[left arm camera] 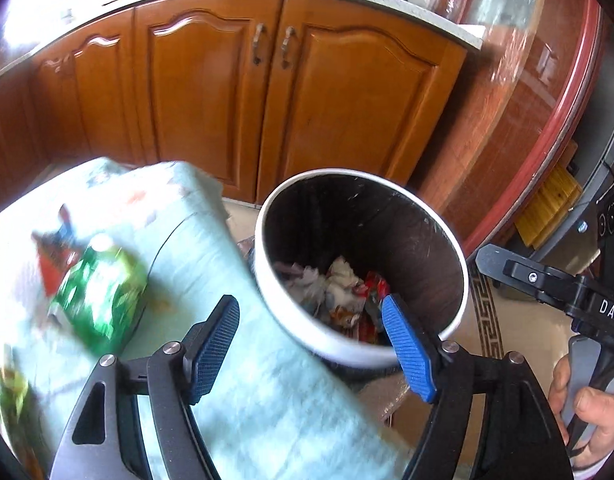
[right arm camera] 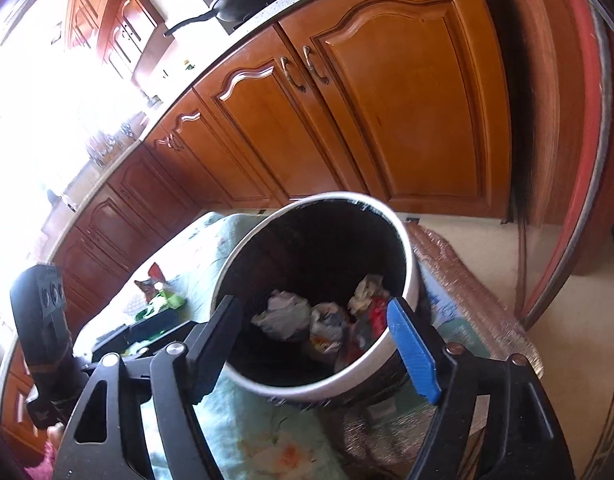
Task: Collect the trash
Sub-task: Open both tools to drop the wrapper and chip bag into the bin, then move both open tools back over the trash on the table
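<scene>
The left gripper (left arm camera: pixel 311 350) stood wide, with nothing between its blue pads (left arm camera: pixel 409 346). The right gripper (right arm camera: pixel 319 350) likewise stood wide and carried nothing. No earlier state is described.

The trash bin (left arm camera: pixel 307 344), white outside and dark inside, lay directly ahead of both grippers and tilted toward them. In the left wrist view the near rim sat between the two fingers. In the right wrist view the bin mouth (right arm camera: pixel 411 272) also filled the gap between the fingers.

Crumpled paper and wrappers (left arm camera: pixel 339 284) lay at the bottom of the bin, just beyond the fingertips.

A green packet (left arm camera: pixel 103 292), blurred, lay on the pale green cloth (left arm camera: pixel 235 392) to the left of the left gripper, apart from it.

A hand (left arm camera: pixel 591 408) held the right gripper's handle, to the right of the left gripper.

Wooden cabinet doors (left arm camera: pixel 267 92) stood beyond the bin.
</scene>
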The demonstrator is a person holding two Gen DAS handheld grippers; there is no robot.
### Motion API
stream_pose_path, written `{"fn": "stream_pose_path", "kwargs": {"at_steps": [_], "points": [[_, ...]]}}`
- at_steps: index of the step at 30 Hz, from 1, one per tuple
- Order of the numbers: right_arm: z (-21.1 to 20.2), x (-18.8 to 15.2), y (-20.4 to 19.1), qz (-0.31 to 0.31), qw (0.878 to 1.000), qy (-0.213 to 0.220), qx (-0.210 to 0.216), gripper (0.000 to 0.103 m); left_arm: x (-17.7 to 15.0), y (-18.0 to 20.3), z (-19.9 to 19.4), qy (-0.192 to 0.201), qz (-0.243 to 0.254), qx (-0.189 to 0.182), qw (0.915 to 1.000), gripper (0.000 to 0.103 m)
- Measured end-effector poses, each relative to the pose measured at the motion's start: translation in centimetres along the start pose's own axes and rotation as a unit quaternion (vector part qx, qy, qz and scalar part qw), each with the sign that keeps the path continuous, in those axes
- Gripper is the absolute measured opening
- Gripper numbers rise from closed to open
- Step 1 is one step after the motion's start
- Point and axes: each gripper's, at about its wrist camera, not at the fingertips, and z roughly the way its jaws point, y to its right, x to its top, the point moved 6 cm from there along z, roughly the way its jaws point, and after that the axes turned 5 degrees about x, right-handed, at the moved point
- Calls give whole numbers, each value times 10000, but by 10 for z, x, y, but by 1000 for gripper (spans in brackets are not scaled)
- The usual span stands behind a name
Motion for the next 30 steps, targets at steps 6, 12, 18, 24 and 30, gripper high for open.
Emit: {"fn": "stream_pose_path", "kwargs": {"at_steps": [6, 12, 18, 24, 30], "points": [[-4, -30, -19, 179, 9994, 1, 298, 78, -41, -26, -28, -4, -394, 51, 9992, 74], [-1, -57, -49, 129, 9985, -102, 528, 80, -79, -56, -70, 103, -764, 233, 9968, 74], [9, -87, -87, -214, 9967, -344, 704, 81, -107, -83, -100, 131, -1229, 349, 9917, 75], [25, -110, -107, -270, 9938, -611, 890, 82, -128, -112, -133, 169, -1596, 505, 9857, 75], [38, -122, -122, -376, 9929, -746, 849, 82, -146, -133, -161, 216, -1739, 755, 9816, 75]]}}
